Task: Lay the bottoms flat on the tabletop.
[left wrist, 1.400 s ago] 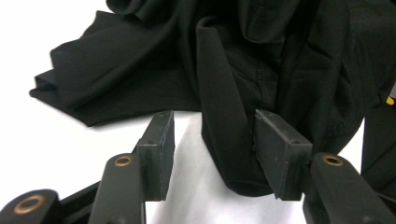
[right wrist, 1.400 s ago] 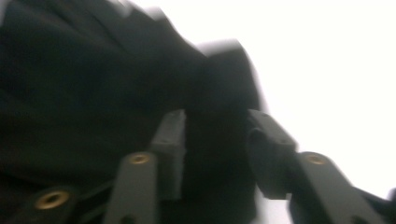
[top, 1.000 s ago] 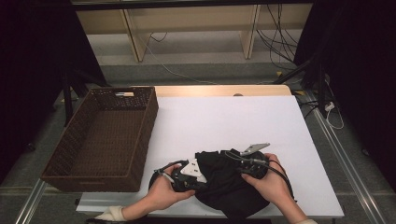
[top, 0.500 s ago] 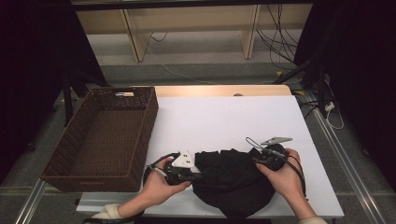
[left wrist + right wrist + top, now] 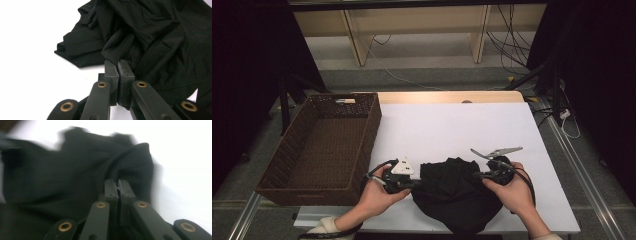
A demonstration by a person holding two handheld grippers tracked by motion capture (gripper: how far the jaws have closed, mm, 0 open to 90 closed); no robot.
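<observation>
Beside the wicker basket (image 5: 324, 145), both grippers, left (image 5: 414, 184) and right (image 5: 479, 175), pinching the black cloth (image 5: 457, 192).

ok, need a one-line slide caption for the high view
Both claws, left claw and right claw, pinch opposite sides of a crumpled black garment on the white table, beside a wicker basket.

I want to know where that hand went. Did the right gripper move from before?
Yes. In the high view the right gripper has slid right, toward the white table's right edge, away from the basket. It pinches the black cloth.
</observation>
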